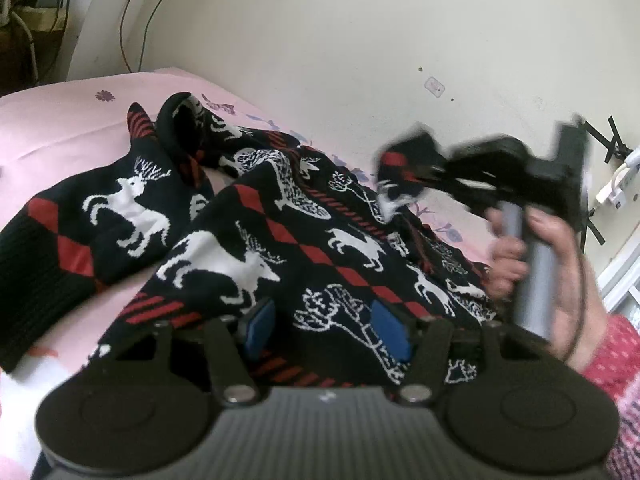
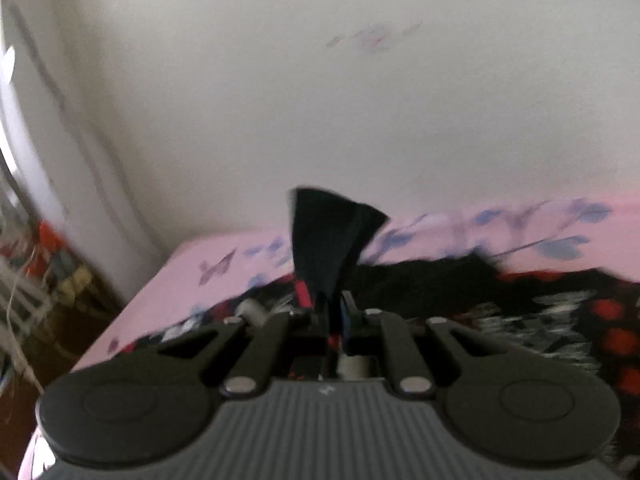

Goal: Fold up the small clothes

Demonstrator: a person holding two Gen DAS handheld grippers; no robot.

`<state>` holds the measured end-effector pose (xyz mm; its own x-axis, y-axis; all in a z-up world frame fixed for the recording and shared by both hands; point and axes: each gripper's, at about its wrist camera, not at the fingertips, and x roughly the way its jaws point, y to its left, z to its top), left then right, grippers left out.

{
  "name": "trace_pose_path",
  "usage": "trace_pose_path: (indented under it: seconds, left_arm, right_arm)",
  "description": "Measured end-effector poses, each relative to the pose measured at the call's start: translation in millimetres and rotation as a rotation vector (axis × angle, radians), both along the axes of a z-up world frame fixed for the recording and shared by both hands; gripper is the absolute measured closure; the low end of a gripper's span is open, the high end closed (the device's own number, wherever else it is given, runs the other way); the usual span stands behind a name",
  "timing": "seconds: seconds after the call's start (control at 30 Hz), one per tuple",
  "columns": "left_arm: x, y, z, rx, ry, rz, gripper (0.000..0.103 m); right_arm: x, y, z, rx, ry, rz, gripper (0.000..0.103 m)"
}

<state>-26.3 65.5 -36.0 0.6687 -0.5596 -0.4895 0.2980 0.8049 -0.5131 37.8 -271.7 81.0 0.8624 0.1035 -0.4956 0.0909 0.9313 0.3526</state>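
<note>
Right hand-held gripper (image 2: pixel 332 312) clamped on sweater (image 1: pixel 280 240) cuff; left (image 1: pixel 324 328) half-open (no legible writing).

R gripper (image 2: pixel 335 312) clamped on black cuff (image 2: pixel 332 236) of sweater (image 2: pixel 540 300), cuff fanning up above sweater, pink floral sheet (image 2: pixel 192 276) under sweater, blurred, wall behind.

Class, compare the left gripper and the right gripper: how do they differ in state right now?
The left gripper has its blue pads apart over the patterned sweater, gripping nothing; the right gripper is shut on a black edge of the sweater, lifted above the pink bedsheet. Both share the same black linkage design.
</note>
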Motion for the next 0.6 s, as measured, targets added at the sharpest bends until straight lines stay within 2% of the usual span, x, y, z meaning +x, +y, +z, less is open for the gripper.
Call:
trace_pose_path:
  seconds: [0.07, 0.13, 0.2, 0.23, 0.27, 0.37, 0.47, 0.53, 0.6]
  left_arm:
    - [0, 0, 0, 0.002, -0.001, 0.000, 0.048]
    - [0, 0, 0, 0.004, -0.002, 0.000, 0.048]
    - [-1, -1, 0, 0.007, -0.003, -0.001, 0.047]
    - [-1, -1, 1, 0.008, -0.004, -0.002, 0.047]
    - [-1, -2, 1, 0.011, -0.005, -0.002, 0.047]
    - [-2, -3, 1, 0.019, -0.008, 0.002, 0.047]
    - [-2, -3, 1, 0.026, -0.011, 0.002, 0.047]
    - [-3, -3, 2, 0.032, -0.018, 0.001, 0.047]
    - [-7, -4, 4, 0.036, -0.036, -0.004, 0.047]
  right_arm:
    - [-19, -25, -1, 0.009, 0.001, -0.080, 0.098]
    - [-39, -46, -8, -0.037, 0.031, -0.144, 0.094]
    - [-48, -58, -21, -0.122, 0.116, -0.130, 0.061]
    - [-52, -66, -28, -0.136, 0.171, -0.129, 0.051]
    - [-58, -74, -30, -0.117, 0.178, -0.135, 0.046]
    - [-80, -87, -21, -0.104, 0.143, -0.168, 0.046]
    - [-89, -78, -5, -0.090, 0.081, -0.155, 0.046]
    - [-84, -58, 6, -0.078, 0.057, -0.070, 0.046]
    - [-71, -24, 17, -0.091, 0.043, 0.078, 0.046]
